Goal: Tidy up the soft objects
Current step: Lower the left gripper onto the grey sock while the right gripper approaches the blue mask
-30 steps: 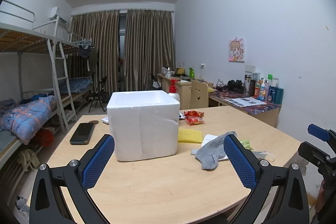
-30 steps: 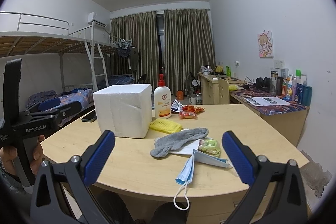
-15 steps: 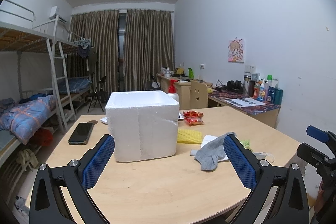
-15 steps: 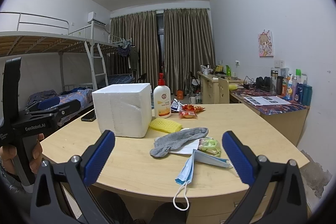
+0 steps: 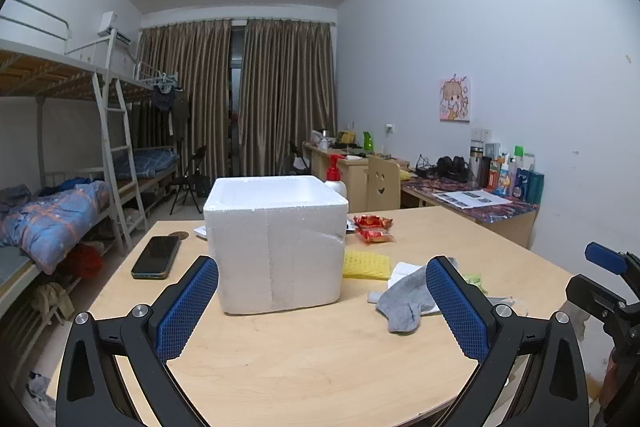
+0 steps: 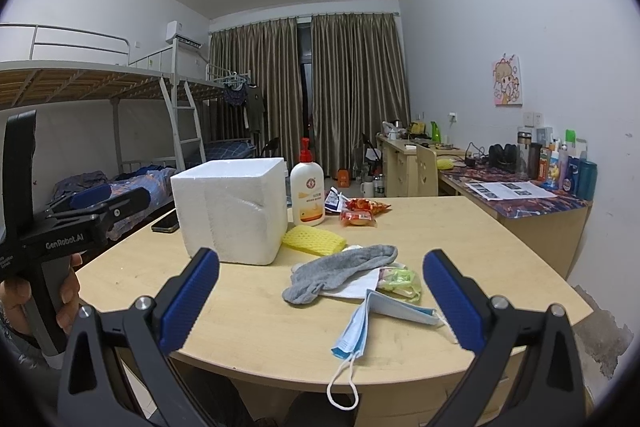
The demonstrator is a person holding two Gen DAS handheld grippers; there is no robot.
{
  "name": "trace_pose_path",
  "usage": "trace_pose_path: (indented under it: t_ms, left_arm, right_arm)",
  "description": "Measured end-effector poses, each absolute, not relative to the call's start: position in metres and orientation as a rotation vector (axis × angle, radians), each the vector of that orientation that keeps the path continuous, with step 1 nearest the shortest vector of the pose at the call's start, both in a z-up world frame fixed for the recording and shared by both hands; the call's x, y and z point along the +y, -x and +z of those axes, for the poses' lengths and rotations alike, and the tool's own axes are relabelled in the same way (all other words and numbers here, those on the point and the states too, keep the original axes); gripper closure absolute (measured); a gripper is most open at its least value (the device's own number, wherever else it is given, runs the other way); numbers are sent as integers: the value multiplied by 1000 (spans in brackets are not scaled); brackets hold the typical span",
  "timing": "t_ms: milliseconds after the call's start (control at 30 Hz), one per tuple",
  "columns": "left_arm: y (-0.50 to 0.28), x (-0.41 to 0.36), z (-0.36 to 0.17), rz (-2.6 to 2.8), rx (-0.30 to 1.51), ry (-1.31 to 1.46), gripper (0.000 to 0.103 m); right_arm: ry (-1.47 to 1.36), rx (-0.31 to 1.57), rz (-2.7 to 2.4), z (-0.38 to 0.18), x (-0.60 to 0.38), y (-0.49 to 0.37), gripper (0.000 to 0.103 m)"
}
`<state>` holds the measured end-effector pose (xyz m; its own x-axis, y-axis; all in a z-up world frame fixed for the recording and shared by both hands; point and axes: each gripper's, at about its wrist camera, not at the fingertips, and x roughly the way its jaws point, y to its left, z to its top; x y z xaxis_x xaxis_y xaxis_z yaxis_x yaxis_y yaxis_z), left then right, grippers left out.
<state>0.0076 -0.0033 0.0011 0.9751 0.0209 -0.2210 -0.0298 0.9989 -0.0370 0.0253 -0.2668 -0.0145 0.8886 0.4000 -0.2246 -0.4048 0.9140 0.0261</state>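
Left view: left claw (image 5: 322, 303) wide open, holds nothing, above table (image 5: 320, 359); foam box (image 5: 276, 243) ahead, sock (image 5: 408, 297) to its right.

Right view: right claw (image 6: 320, 297) wide open, empty; sock (image 6: 340, 271) betw. pads, mask (image 6: 360, 327) near edge.

dorm room clutter around the wooden table

a black phone (image 5: 156, 257) lies flat near the table (image 5: 320, 359) edge, beside it a small brown disc (image 5: 179, 235); a pump bottle with a red top (image 6: 307, 189) stands just behind the right side of the foam, with red snack packets (image 6: 362, 211) close by on the wood; a bunk bed (image 5: 60, 163) with a white ladder (image 5: 116, 155) lines one wall, brown curtains (image 5: 256, 99) hang at the far end, a side desk (image 6: 520, 195) holds bottles, headphones and printed sheets, and a cartoon picture (image 6: 508, 81) hangs above it
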Motion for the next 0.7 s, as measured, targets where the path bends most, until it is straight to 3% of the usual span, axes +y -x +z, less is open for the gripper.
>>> trace_pose_path:
  t_ms: [700]
  left_arm:
    - [-51, -18, -12, -99, 319, 24, 0]
  right_arm:
    - [17, 281, 397, -21, -276, -57, 0]
